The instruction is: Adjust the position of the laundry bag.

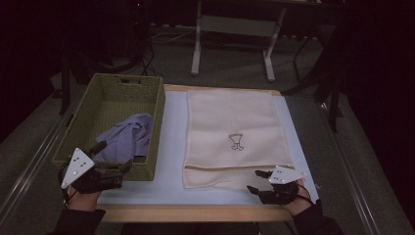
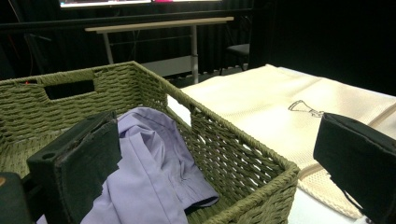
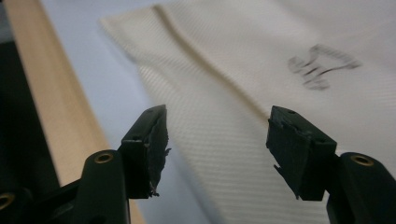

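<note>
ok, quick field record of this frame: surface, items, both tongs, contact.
surface: table with a pale blue mat
basket: green woven basket, left side of the table
in basket: lilac garment, crumpled
towel: cream towel with a small dark emblem, flat at centre-right
left tongs: open, at the basket's near end over the garment, gripping nothing
right tongs: open, at the towel's near right corner, jaws straddling its edge
contact: none visible on the towel

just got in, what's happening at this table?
A person holds a gripper in each hand. The right gripper, jaws apart, sits at the near edge of a cream towel spread flat on the table, not gripping it. The left gripper, open, is at the near rim of a woven basket holding a lavender shirt.
</note>
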`<state>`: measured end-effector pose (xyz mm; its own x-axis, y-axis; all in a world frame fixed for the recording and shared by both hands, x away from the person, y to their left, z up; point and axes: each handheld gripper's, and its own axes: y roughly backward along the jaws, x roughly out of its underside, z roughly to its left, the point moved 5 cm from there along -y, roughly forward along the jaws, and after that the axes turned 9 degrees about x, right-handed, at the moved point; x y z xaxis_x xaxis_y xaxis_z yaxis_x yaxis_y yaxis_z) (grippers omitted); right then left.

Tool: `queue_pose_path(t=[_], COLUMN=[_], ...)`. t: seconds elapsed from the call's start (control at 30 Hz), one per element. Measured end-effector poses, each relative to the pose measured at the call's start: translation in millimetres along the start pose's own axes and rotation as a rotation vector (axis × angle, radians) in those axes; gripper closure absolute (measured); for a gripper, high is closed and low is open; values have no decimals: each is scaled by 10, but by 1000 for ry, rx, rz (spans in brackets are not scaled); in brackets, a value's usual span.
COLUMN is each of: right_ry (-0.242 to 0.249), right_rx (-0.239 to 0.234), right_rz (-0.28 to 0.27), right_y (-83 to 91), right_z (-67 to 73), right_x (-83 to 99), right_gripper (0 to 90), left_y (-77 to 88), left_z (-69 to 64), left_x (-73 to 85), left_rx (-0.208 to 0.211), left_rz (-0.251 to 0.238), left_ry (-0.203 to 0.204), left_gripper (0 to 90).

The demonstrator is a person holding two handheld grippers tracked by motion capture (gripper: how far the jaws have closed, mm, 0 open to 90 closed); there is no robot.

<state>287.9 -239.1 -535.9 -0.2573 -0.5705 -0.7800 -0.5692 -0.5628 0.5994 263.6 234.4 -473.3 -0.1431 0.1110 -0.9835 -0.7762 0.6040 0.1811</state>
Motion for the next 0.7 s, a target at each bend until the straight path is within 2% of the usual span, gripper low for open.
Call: queue_pose_path(t=[0.13, 0.4, 0.53, 0.7], right_ry=[34, 57, 90, 99], right_rx=[-34, -74, -63, -72], right_rz=[54, 119, 155, 179], right_y=[-111, -245, -303, -335], right_z=[55, 59, 54, 58], right_x=[71, 163, 197, 193], right_gripper=[428, 522, 577, 664], left_y=[6, 9, 14, 12], left_z=[8, 9, 10, 12], left_x=[0, 2, 3, 9], left_rx=[-3, -2, -2, -4], left_rz=[-1, -3, -3, 2], left_ry=[0, 1, 2, 3], left_gripper=[8, 8, 8, 8])
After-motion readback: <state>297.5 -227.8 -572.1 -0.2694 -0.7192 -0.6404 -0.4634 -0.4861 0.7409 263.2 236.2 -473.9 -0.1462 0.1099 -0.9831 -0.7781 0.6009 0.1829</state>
